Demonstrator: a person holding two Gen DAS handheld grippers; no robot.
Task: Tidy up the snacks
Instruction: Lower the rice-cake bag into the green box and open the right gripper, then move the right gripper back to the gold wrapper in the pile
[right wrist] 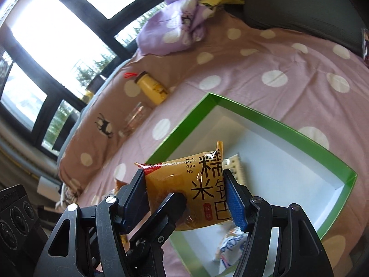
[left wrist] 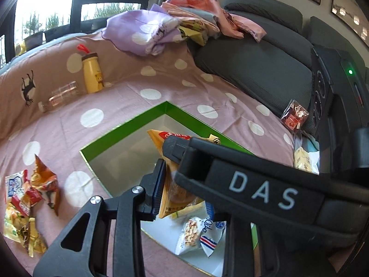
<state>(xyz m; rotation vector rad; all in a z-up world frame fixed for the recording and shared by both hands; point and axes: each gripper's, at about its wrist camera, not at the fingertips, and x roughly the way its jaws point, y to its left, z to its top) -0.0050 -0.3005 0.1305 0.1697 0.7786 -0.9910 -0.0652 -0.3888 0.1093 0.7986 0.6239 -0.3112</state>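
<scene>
A green box (left wrist: pixel 129 124) with a white inside lies open on the pink dotted bedsheet; it also shows in the right wrist view (right wrist: pixel 288 124). My right gripper (right wrist: pixel 186 194) is shut on an orange rice-cracker packet (right wrist: pixel 184 184) and holds it above the box's near corner. In the left wrist view, the same packet (left wrist: pixel 171 191) sits between a finger (left wrist: pixel 159 184) and the crossing DAS-marked gripper body (left wrist: pixel 260 184); whose fingers these are is unclear. A white-blue peanut packet (left wrist: pixel 198 233) lies in the box. A pile of snack packets (left wrist: pixel 25 203) lies left of the box.
A yellow bottle (left wrist: pixel 92 73) and a clear glass (left wrist: pixel 62 94) lie on the raised bedding behind the box. Purple and pink clothes (left wrist: pixel 147 30) are heaped at the back. A dark cushion (left wrist: pixel 253 69) is at right, with a red packet (left wrist: pixel 294 115) and a pale packet (left wrist: pixel 304 159).
</scene>
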